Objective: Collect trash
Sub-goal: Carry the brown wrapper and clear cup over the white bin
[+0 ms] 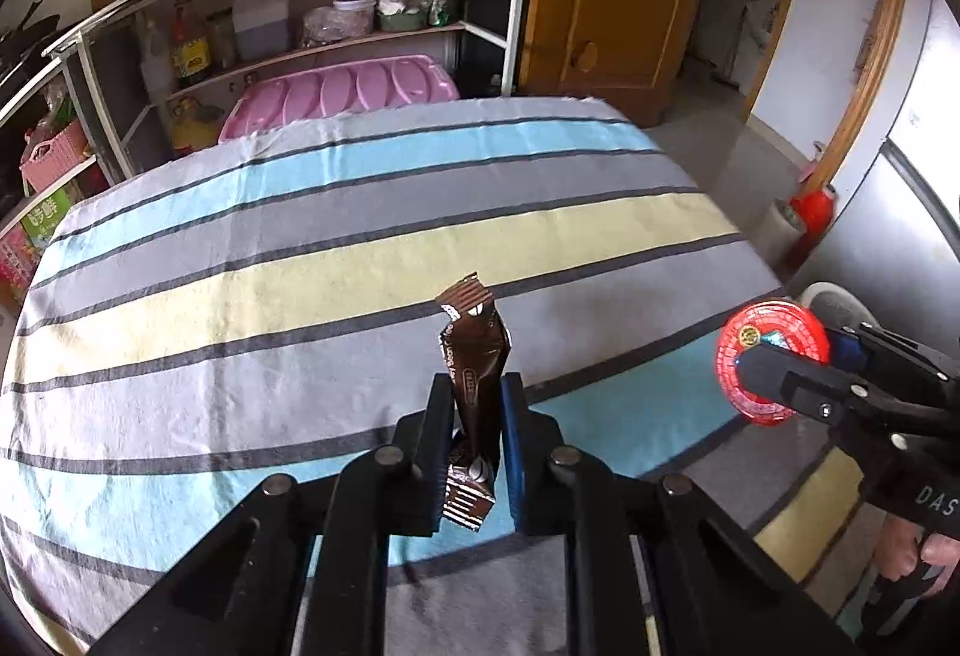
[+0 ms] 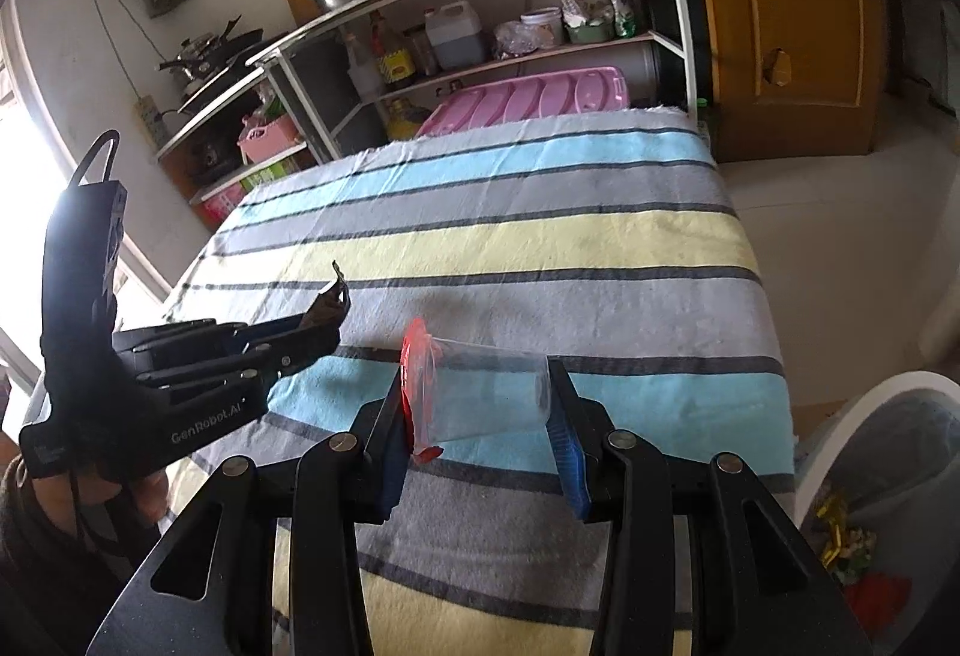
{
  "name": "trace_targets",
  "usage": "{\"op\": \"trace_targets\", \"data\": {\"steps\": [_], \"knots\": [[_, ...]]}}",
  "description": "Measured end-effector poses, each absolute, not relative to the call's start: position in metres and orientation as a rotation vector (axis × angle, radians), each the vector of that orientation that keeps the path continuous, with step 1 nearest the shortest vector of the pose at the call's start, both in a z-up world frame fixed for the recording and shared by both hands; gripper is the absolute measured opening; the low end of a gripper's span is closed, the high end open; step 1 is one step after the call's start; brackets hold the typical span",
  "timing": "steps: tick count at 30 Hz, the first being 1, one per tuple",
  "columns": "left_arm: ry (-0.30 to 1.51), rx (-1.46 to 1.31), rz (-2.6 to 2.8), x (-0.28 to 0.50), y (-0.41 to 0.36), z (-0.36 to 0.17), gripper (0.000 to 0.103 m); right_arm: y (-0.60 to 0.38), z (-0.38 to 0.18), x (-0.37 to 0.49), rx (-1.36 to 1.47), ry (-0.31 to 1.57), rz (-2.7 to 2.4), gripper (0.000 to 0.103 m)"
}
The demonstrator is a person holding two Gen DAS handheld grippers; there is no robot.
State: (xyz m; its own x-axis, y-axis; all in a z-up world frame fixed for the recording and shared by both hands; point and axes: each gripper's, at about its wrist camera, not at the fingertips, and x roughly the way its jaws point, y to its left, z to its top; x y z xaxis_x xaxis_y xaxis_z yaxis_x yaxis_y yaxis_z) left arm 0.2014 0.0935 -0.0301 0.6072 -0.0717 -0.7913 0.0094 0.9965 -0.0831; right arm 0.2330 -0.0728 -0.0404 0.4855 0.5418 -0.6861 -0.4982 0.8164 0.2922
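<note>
Right wrist: bin point(image 2: 888, 416) beside striped table point(image 2: 540, 248), shelves point(image 2: 480, 14) behind.

The brown sachet point(image 1: 474, 374) carries white print along its side that seems to read "Bean Coffee", though the first word is cut off. The right gripper's black body point(image 1: 924, 494) shows "DAS" at the picture's edge. The left gripper's body point(image 2: 204, 425) bears "GenRobot.AI". A green box point(image 1: 45, 221) on the low shelf has characters too small to read.

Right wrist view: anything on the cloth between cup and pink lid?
Nothing. From the cup to the pink lid, only bare striped cloth shows.
</note>
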Motion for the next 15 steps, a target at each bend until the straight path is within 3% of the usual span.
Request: {"op": "trace_targets", "data": {"steps": [15], "knots": [[0.824,-0.017,-0.168,0.181,0.019,0.011,0.016,-0.149,-0.004,0.203,0.121,0.764,0.517,0.042]]}}
